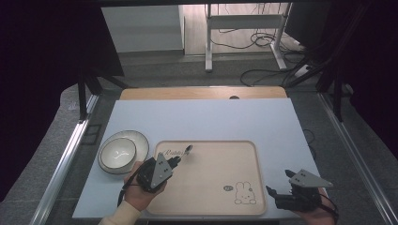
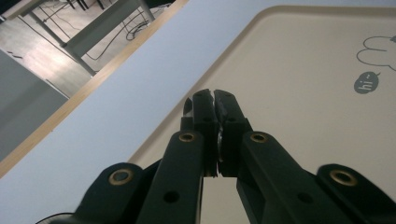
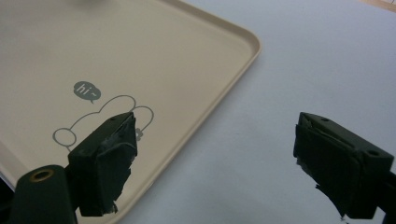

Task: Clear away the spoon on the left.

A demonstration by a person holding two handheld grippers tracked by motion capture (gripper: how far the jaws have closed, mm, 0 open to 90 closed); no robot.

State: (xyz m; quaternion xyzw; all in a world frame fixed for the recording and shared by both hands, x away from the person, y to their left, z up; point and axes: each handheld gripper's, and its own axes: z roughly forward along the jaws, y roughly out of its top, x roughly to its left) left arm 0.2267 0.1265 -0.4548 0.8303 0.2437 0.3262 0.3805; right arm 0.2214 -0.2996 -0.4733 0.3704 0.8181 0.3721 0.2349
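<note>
Table [image 1: 202,117]: pale blue-grey top, wooden strip along the far edge.
Tray [image 1: 244,154]: beige, rounded corners, near centre of the table; printed rabbit [image 1: 244,193] and a small "hi" bubble [image 1: 228,188] at its near right corner.
Bowl [image 1: 117,152]: white, sits on a plate [image 1: 141,143] just left of the tray, at the table's left side.
Spoon [image 1: 187,150]: dark, thin; bowl end points toward the tray's far left corner, lifted or resting there, cannot tell which.
Left gripper [image 1: 179,159]: over the tray's left part, jaws closed tight on the spoon's handle; in the left gripper view a sliver of metal shows between the pressed pads [image 2: 205,116].
Left hand [image 1: 138,190]: wraps the gripper body, cream sleeve at the bottom edge.
Right gripper [image 1: 278,183]: near right corner of the table, just off the tray's right edge; jaws spread wide, nothing between them, padded fingertips [image 3: 109,158] low over the tray rim and table.
</note>
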